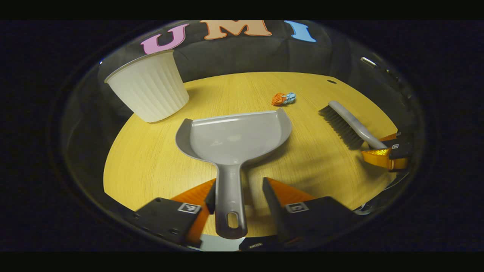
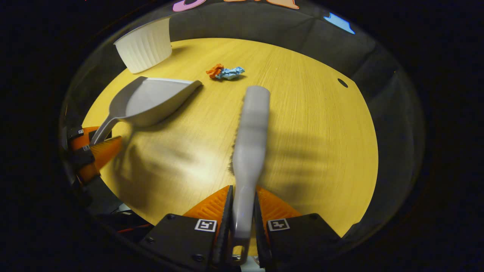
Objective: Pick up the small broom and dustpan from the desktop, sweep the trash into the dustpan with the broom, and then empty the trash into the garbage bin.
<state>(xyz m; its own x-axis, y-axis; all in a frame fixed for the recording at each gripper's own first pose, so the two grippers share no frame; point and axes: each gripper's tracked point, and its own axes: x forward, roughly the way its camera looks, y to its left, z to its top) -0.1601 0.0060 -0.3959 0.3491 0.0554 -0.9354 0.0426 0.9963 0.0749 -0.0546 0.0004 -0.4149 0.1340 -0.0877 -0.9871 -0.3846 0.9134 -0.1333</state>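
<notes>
The grey dustpan (image 1: pixel 234 139) lies on the wooden table, its mouth facing away from me. Its handle runs between the fingers of my left gripper (image 1: pixel 238 189). One finger touches the handle; a gap shows at the other, so the gripper is open. In the right gripper view the dustpan (image 2: pixel 155 100) and left gripper (image 2: pixel 96 145) sit at the left. My right gripper (image 2: pixel 242 200) is shut on the handle of the grey broom (image 2: pixel 249 132), which points forward, blurred. In the left gripper view the broom (image 1: pixel 348 124) and right gripper (image 1: pixel 385 149) are on the right. Crumpled orange and blue trash (image 1: pixel 283 99) (image 2: pixel 225 72) lies beyond both tools.
A white ribbed garbage bin (image 1: pixel 149 90) (image 2: pixel 145 45) stands at the table's far left corner. The round-looking wooden table (image 1: pixel 151 162) (image 2: pixel 321 151) has a small dark hole (image 2: pixel 342 82) near its far right edge. Black cloth walls close in behind it.
</notes>
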